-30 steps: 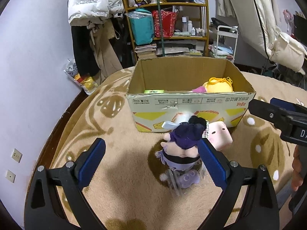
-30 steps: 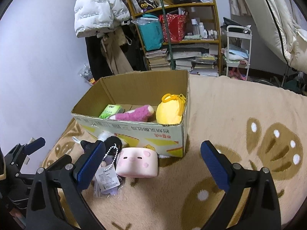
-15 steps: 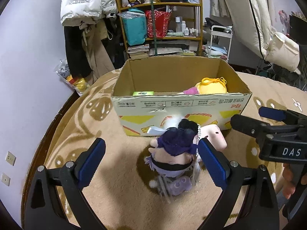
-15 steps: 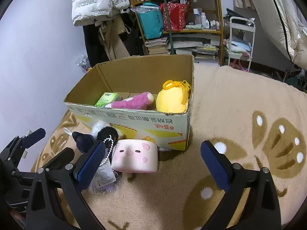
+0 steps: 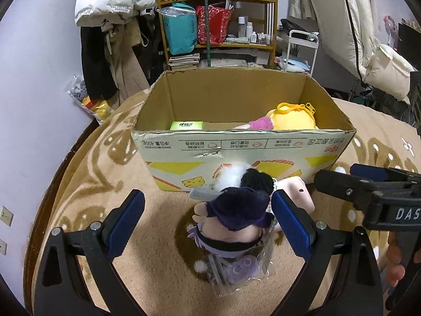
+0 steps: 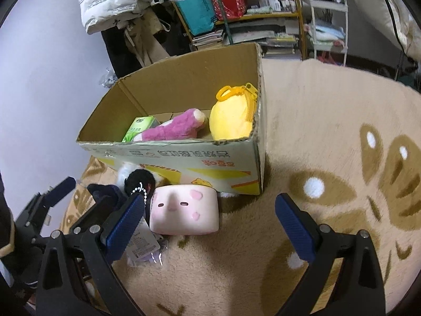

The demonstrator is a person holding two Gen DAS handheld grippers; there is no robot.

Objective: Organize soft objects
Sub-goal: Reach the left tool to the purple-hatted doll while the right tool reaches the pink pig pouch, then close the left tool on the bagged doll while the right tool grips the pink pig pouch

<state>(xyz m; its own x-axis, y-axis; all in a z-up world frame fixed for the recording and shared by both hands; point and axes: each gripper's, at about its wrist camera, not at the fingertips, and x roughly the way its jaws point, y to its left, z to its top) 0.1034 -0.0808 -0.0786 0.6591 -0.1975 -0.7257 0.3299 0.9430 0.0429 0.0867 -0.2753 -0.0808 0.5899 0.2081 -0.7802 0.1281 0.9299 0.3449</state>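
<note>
My left gripper (image 5: 208, 222) jaws gape around the purple doll (image 5: 234, 217) for a grab; right gripper (image 6: 210, 226) open, empty, waiting near the pink cube (image 6: 184, 214) beside the box (image 6: 184, 155)

Both tongs have come closer to the box (image 5: 244, 147), the left tongs (image 5: 208, 223) now straddling the doll (image 5: 234, 218).

Left wrist view: looks forward and down between its own fingers, close over the purple-haired doll (image 5: 234, 218), square onto the cardboard box (image 5: 244, 147) front. Right wrist view: sits further right, angled left across the box corner (image 6: 259, 158). Shared: box, doll, pink square plush (image 6: 184, 210), rug (image 6: 329, 131), shelf (image 5: 218, 21) behind.
</note>
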